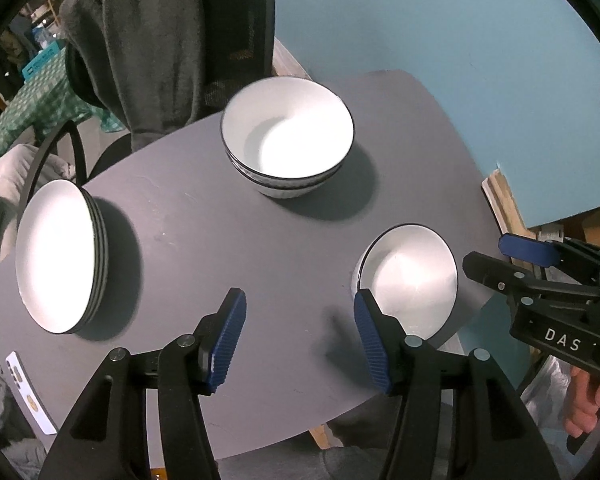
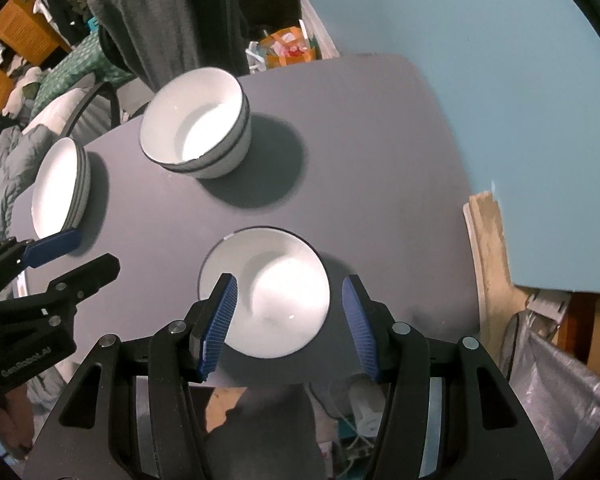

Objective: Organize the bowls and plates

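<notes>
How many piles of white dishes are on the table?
3: a stack of plates at the left edge, a stack of bowls at the far middle, and a single bowl nearest, under the right gripper.

The counter (image 1: 228, 240) was a plain matte grey, and the wall (image 1: 460, 40) behind it a flat light blue. The single bowl (image 2: 276, 296), the stacked bowls (image 1: 288, 136) and the stacked plates (image 1: 56, 256) were all white inside with a thin dark rim line. Each hand-held gripper, left (image 1: 300, 340) and right (image 2: 290, 328), was black with ribbed blue pads; a grey garment (image 1: 148, 40) hung beyond, beside a green-and-white chequered cloth (image 1: 28, 112).
</notes>
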The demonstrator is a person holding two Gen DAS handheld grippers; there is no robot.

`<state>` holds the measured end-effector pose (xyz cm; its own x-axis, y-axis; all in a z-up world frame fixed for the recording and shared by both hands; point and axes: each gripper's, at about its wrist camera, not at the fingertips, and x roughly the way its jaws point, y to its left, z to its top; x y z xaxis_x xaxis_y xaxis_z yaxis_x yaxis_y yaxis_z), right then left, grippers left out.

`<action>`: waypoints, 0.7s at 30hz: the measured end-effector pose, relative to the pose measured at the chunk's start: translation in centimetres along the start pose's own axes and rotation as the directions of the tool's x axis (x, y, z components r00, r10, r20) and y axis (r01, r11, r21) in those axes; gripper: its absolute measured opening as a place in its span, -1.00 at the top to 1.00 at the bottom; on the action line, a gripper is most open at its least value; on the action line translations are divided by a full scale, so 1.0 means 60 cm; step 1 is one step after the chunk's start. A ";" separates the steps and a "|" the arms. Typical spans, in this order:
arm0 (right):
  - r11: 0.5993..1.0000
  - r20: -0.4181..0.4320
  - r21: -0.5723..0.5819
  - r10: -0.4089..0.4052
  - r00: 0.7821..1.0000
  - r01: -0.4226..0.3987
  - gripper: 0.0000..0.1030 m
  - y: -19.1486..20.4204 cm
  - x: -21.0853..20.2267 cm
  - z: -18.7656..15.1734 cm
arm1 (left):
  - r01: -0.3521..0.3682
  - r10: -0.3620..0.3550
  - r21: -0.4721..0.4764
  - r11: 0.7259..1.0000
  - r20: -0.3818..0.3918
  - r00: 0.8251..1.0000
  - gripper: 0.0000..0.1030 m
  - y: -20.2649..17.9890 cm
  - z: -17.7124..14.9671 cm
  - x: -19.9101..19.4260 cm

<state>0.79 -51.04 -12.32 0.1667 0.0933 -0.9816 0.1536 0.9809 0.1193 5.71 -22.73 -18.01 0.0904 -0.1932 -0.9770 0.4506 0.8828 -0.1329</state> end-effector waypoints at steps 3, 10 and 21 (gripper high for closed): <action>1.000 -0.012 0.014 -0.003 1.000 0.003 -0.05 -0.010 0.017 -0.007 | 0.022 -0.022 -0.004 1.000 -0.022 1.000 -0.17 -0.005 -0.003 0.017; 0.999 -0.036 0.050 -0.011 0.999 0.013 -0.05 -0.031 0.062 -0.015 | 0.041 -0.040 0.005 0.999 -0.083 0.996 -0.17 -0.020 -0.013 0.062; 0.997 -0.064 0.079 0.013 0.998 -0.008 -0.05 -0.056 0.108 -0.021 | 0.083 -0.084 -0.013 0.996 -0.149 0.985 -0.18 -0.044 -0.006 0.116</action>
<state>0.15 -53.50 -19.29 0.1061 0.1167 -0.9875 0.2285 0.9637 0.1384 4.80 -26.26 -24.55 -0.0808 -0.2006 -0.9763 0.4449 0.8693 -0.2154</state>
